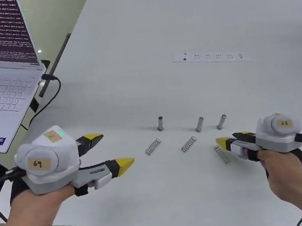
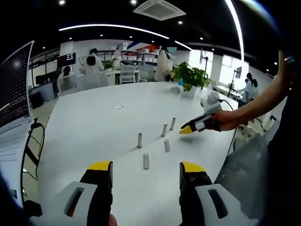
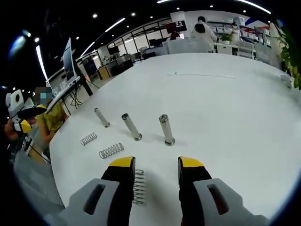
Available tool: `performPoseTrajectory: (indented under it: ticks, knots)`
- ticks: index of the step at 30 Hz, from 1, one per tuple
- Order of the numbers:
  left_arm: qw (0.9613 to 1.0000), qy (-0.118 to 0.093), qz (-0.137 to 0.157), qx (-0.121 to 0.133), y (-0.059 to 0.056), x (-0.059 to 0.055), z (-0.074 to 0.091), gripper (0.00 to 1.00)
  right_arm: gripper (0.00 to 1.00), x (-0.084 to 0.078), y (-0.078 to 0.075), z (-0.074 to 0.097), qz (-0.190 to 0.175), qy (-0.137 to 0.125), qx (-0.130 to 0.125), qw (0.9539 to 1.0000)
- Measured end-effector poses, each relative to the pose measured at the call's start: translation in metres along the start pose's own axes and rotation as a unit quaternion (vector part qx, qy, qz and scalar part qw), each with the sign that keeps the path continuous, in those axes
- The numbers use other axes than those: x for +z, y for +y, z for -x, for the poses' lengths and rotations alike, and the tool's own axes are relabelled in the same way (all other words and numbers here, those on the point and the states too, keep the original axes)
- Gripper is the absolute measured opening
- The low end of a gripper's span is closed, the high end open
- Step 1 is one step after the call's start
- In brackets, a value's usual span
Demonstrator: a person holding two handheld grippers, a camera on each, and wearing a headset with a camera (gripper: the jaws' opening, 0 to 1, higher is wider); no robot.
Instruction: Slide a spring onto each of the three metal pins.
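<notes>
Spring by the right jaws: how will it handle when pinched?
The spring lies on its side on the smooth table, so it probably rolls if nudged. Thin open coils: likely light, squashy, may pop free.

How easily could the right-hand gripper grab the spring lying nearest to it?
Probably quite easily. The right gripper is open, and the nearest spring lies flat just inside its jaws, close beside one of them, with nothing in the way.
</notes>
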State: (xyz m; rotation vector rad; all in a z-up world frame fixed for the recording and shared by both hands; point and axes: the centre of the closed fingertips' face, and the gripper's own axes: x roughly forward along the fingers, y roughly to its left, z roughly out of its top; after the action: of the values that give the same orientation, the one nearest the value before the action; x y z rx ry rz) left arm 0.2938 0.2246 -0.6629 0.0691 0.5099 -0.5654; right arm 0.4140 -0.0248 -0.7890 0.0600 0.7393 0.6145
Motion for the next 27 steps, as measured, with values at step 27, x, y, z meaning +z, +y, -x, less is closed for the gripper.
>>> performPoseTrajectory:
  ticks: [27]
  knots:
    - [0.9999,0.003,0.008,0.015,0.009,-0.005,0.009,0.52,0.2,0.02,-0.01,-0.029,0.016,-0.006,-0.023,0.9996]
